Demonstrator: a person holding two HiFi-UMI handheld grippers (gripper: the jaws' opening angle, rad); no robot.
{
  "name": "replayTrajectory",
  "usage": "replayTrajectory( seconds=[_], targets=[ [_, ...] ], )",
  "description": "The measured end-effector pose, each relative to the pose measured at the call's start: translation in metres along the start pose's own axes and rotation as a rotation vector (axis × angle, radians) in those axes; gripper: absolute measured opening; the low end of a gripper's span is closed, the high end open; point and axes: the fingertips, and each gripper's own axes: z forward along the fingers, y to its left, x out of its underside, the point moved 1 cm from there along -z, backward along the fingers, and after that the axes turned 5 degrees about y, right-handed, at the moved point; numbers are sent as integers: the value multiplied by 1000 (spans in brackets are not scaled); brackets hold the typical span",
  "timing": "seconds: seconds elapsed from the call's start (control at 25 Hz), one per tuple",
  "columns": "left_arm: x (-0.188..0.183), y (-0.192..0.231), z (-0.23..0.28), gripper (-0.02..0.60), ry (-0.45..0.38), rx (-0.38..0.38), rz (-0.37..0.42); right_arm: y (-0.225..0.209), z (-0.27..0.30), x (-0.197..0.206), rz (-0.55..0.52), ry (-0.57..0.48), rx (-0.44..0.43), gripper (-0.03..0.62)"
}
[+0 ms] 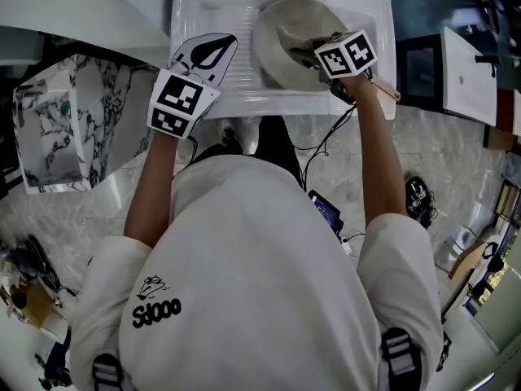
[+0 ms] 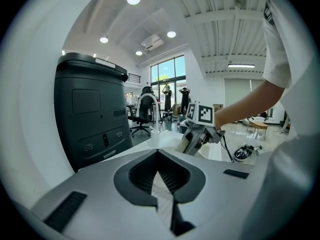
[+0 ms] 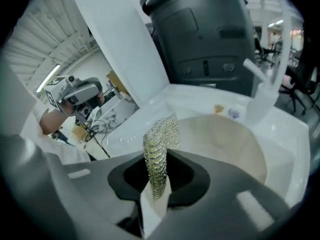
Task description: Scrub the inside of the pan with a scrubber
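A beige pan lies in the white sink in the head view. My right gripper reaches over the pan from the right and is shut on a metal mesh scrubber, which sticks up between its jaws just above the pan's inside. Whether the scrubber touches the pan I cannot tell. My left gripper hovers over the ribbed drainboard to the left of the pan, shut with nothing in it. It sees the right gripper across the sink.
A dark bin-like unit stands behind the sink. A white faucet rises at the sink's back, with two small items beside it. A marble-patterned counter is at the left. Cables lie on the floor.
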Motion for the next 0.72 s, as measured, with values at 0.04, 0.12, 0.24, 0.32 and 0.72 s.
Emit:
replayTrajectory(
  seconds=[0.04,0.12,0.24,0.32,0.72],
  targets=[
    [-2,2,-1,3,-7,-2,10,-1,-13,-7,-2,-58,49,75],
    [-8,5,-2,3,-21,-7,30,-1,-40,-17,-18,-158,154,75],
    [-22,5,-3,3,-40,-12,65,4,-81,-30,-42,-308,291,75],
    [-32,4,-3,3,-57,-17,83,12,-108,-37,-48,-411,355,75],
    [-82,10,-17,3,-162,-46,130,63,-205,-43,-101,-732,581,75]
  ],
)
